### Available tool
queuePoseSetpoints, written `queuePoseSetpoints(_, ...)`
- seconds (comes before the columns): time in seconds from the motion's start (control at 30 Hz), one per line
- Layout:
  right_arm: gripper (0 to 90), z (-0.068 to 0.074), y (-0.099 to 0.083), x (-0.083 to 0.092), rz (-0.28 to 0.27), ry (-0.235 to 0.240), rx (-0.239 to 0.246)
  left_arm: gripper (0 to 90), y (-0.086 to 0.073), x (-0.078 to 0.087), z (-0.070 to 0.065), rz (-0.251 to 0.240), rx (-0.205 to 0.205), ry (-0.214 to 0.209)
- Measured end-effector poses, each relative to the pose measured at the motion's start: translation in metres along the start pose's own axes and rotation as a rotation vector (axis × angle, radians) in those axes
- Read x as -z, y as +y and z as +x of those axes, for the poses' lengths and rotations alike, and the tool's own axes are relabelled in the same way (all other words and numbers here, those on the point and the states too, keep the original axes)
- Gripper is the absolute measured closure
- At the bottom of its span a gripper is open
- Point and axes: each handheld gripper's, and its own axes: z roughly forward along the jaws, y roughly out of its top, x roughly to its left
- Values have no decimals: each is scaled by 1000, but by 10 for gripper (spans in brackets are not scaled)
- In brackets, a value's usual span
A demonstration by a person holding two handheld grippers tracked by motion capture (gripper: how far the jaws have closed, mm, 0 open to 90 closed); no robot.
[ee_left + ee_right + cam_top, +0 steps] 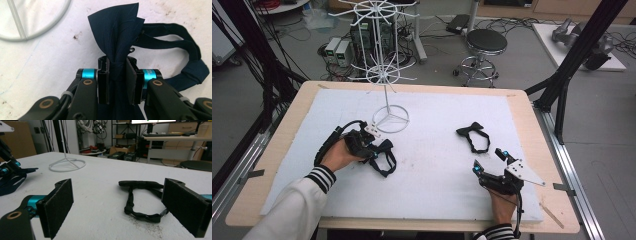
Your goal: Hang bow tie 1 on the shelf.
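The navy bow tie (117,32) lies on the white pad of the bench (437,165), left of centre and just in front of the ring base of the white wire stand (390,119). The left gripper (371,150) has its fingers (103,82) closed on the bow's knot: in the left gripper view the pinched cloth fans out above the pads, and the neck strap loops away to the right across the pad. From above, the left hand (339,156) rests on the pad with the strap trailing out beneath the gripper. A second, black bow tie (474,136) lies well apart on the right half of the pad, untouched. The right gripper (489,161) sits near the bench's front right, its fingers (58,205) spread wide with nothing between them; in the right gripper view the black bow tie lies on the pad beyond them.
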Motion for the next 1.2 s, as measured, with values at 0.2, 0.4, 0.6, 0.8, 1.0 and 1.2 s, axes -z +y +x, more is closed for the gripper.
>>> queuePoseSetpoints(0.2,99,0,0,0,0,0,-1,742,-2,8,0,-95,9,1)
queuePoseSetpoints(0.4,99,0,0,0,0,0,0,741,-7,17,-2,-155,0,7)
queuePoseSetpoints(0.6,99,0,0,0,4,-1,-1,742,-12,30,3,-251,34,13)
queuePoseSetpoints(0.8,99,0,0,0,5,-1,-1,741,-17,44,7,-331,72,24)
queuePoseSetpoints(1.0,100,1,0,0,5,-3,0,742,-21,55,11,-384,86,48)
queuePoseSetpoints(1.2,100,1,0,0,6,-3,-1,742,-21,71,16,-430,90,71)
